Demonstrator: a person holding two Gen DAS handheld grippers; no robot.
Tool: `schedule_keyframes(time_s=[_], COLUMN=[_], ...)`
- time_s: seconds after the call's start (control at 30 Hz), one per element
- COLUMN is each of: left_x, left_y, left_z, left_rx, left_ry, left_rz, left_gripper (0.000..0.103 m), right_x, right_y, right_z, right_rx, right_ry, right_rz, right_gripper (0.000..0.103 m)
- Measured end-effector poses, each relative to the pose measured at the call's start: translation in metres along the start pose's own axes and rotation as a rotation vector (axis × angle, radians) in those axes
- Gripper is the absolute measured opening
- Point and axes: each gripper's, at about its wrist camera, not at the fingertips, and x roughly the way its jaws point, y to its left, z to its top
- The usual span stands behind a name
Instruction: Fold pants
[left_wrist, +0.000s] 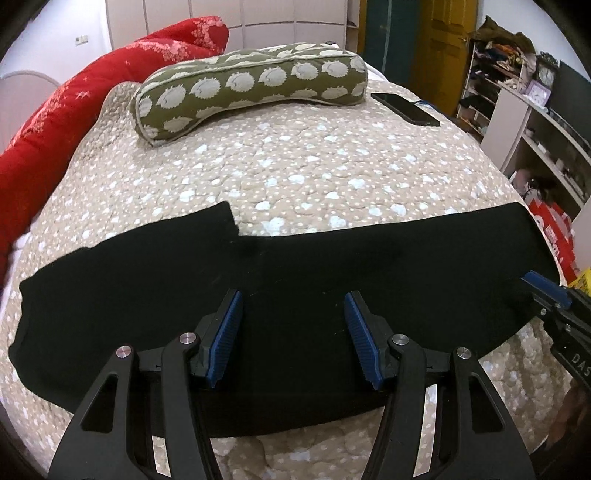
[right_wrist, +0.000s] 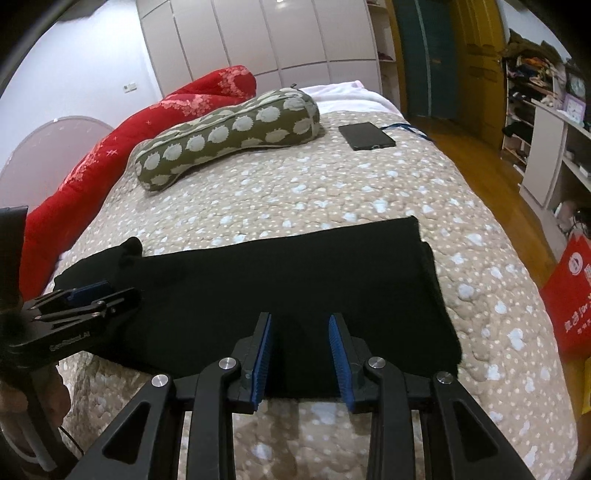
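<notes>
Black pants (left_wrist: 295, 266) lie flat in a long band across the near part of the bed, legs stacked one on the other; they also show in the right wrist view (right_wrist: 295, 266). My left gripper (left_wrist: 294, 302) is open and empty, hovering over the pants' near edge around the middle. My right gripper (right_wrist: 300, 323) is open and empty, above the near edge toward the pants' right end. Each gripper shows in the other's view: the right one at the far right (left_wrist: 546, 288), the left one at the far left (right_wrist: 88, 291).
The bed has a beige spotted quilt (left_wrist: 295, 166). A green patterned bolster pillow (left_wrist: 251, 85), a red blanket (left_wrist: 74, 122) and a black phone (left_wrist: 404, 109) lie at the far side. Shelves (left_wrist: 535, 122) and a red bag (right_wrist: 572, 295) stand right of the bed.
</notes>
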Motion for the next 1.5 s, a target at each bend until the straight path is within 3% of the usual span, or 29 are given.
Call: schedule_keyframes(time_s=[0.43,0.87,1.1,1.3,1.33,1.37,1.4,1.5], left_x=[0.000,0.013,0.015,0.017,0.017,0.017,0.016,0.017], left_y=[-0.017,-0.058,-0.077,-0.073,-0.074,-0.074,-0.074,-0.076], left_z=[0.000,0.026,0.030,0.029,0.030,0.030,0.030,0.033], left_rx=[0.042,0.097,0.131,0.118,0.122,0.124,0.125,0.125], left_ry=[-0.024,0.033,0.039,0.046,0.046,0.044,0.038,0.035], left_rz=[0.009,-0.177,-0.186,-0.178,-0.177,-0.178,-0.180,-0.183], left_gripper=[0.057,0.057,0.057,0.057,0.057,0.057,0.057,0.057], right_x=[-0.008,-0.025,-0.040,-0.024,-0.019,-0.016,-0.015,-0.029], right_y=[-0.012,-0.032,-0.047,-0.060,-0.061,-0.061,-0.060,-0.051], right_z=[-0.004,-0.013,-0.011,-0.004,-0.003,-0.002,-0.002,-0.002], right_rx=[0.021,0.066,0.112,0.120,0.108,0.101,0.097,0.039], right_ry=[-0.004,-0.004,-0.064,-0.019,-0.015,-0.008,-0.006,-0.043], right_rz=[-0.002,-0.016,-0.044,-0.114,-0.097,-0.086,-0.096,-0.110], right_gripper=[0.034,0.035,0.038,0.039,0.035,0.019,0.013,0.010])
